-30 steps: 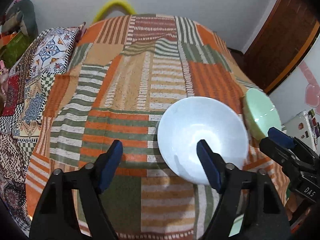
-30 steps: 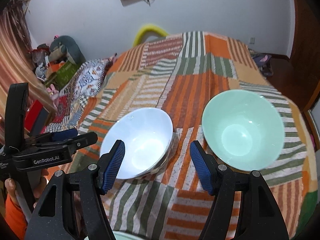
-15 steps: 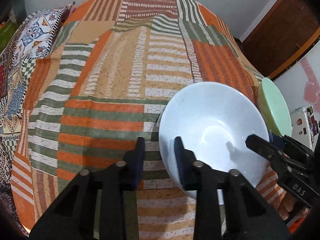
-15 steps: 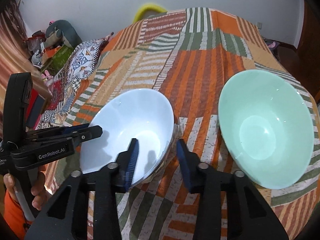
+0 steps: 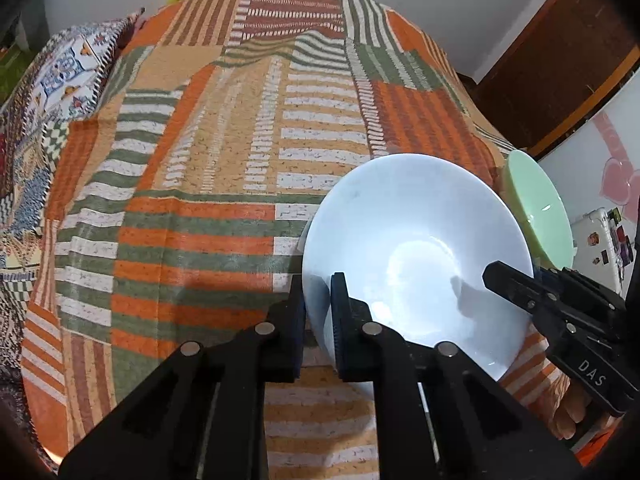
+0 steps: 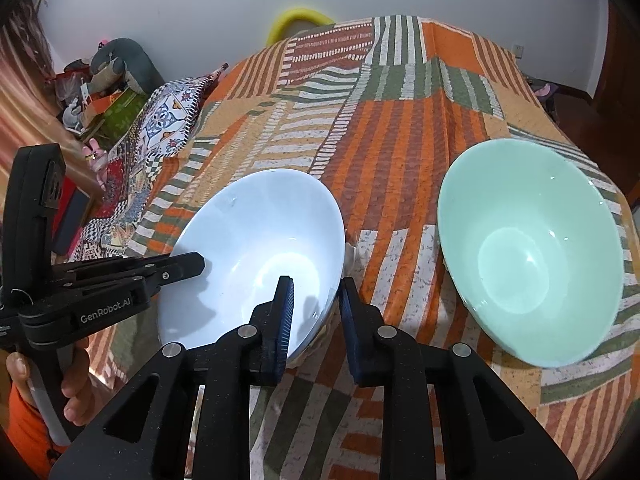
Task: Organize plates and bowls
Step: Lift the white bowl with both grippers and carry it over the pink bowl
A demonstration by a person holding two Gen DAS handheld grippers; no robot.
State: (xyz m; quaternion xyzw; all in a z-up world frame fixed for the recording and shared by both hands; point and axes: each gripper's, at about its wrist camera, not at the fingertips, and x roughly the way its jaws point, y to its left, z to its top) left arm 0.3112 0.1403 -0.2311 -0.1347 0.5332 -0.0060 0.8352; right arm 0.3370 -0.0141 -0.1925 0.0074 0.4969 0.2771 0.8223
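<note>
- Left wrist view: the left gripper (image 5: 318, 316) has just closed its fingers on the near left rim of the white bowl (image 5: 416, 256), which sits on the striped bedspread (image 5: 224, 168); the green bowl (image 5: 536, 216) lies beyond it to the right.
- Right wrist view: the right gripper (image 6: 316, 316) has just clamped its fingers on the white bowl's (image 6: 256, 252) near right rim; the green bowl (image 6: 528, 256) rests apart, at right.

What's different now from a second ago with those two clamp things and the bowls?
Both came down toward the white bowl and closed. The left gripper now has its jaws pinching the bowl's left rim, and the right gripper has its jaws clamped on the opposite rim; a second ago both stood wide open above it. The green bowl and the striped blanket stayed as they were.
</note>
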